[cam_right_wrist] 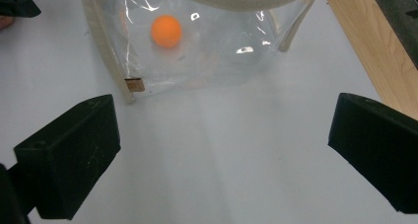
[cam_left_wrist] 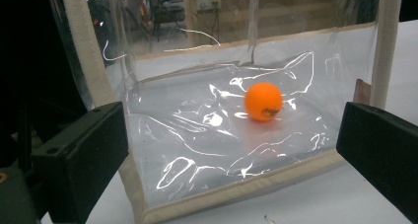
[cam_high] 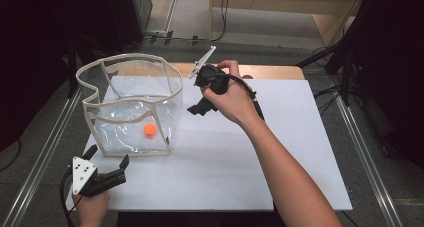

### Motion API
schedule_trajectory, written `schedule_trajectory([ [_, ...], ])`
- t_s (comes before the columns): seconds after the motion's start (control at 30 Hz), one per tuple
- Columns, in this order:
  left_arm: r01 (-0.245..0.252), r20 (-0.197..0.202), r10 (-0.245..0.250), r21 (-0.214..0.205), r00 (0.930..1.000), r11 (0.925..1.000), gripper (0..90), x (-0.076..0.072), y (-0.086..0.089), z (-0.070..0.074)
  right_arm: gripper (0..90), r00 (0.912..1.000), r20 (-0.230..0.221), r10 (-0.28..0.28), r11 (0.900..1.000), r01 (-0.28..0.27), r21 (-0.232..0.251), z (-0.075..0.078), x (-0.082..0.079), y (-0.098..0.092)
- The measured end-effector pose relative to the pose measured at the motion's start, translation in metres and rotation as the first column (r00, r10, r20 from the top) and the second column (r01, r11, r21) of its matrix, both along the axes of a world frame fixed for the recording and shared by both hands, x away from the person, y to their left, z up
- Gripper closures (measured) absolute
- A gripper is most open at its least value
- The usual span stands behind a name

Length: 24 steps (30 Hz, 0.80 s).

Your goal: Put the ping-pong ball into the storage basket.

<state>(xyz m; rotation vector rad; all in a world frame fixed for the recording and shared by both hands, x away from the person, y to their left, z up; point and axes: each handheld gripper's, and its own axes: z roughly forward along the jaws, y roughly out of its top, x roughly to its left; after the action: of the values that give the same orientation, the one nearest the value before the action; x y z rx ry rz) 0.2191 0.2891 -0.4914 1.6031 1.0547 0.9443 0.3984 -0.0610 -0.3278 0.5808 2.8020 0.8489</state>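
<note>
Resting on the white table board [cam_high: 225,157], clear bag [cam_high: 131,107] with cream trim, upright, mouth open upward, toward the left-rear part of the board; orange ball [cam_high: 149,130] inside on the bag's floor, near the front wall, touching no gripper; seen again through the clear plastic in the left gripper view, ball [cam_left_wrist: 264,101] right of centre on the wrinkled bottom, and from above in the right gripper view, ball [cam_right_wrist: 166,31] behind the bag's near wall.

Left gripper [cam_high: 107,159] low at the board's front-left corner, just in front of the bag, jaws spread wide and empty, aimed at the bag's front face [cam_left_wrist: 222,150]; grey three-cornered plate on top; held by the left hand [cam_high: 90,207].

Right gripper [cam_high: 197,108] raised above the board just to the right of the bag, gripped by the right hand [cam_high: 232,99], pointing down; jaws wide apart with nothing between, bare white board below, bag's corner [cam_right_wrist: 133,83] ahead; wooden table edge [cam_right_wrist: 367,46] off to one side.
</note>
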Motion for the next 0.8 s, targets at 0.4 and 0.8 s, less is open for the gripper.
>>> schedule_trajectory([
  [0.4, 0.0, 0.0, 0.0, 0.002, 1.0, 1.0, 0.0, 0.0, 0.0, 0.0, 0.0, 0.9999, 0.008, 0.008, 0.9998, -0.008, 0.018, -0.011, -0.003, -0.007],
  [0.8, 0.001, -0.002, -0.001, 0.005, 1.0, 1.0, 0.0, 0.0, 0.0, 0.0, 0.0, 1.0, 0.006, -0.004, 0.9997, 0.004, 0.025, -0.025, -0.009, -0.014],
])
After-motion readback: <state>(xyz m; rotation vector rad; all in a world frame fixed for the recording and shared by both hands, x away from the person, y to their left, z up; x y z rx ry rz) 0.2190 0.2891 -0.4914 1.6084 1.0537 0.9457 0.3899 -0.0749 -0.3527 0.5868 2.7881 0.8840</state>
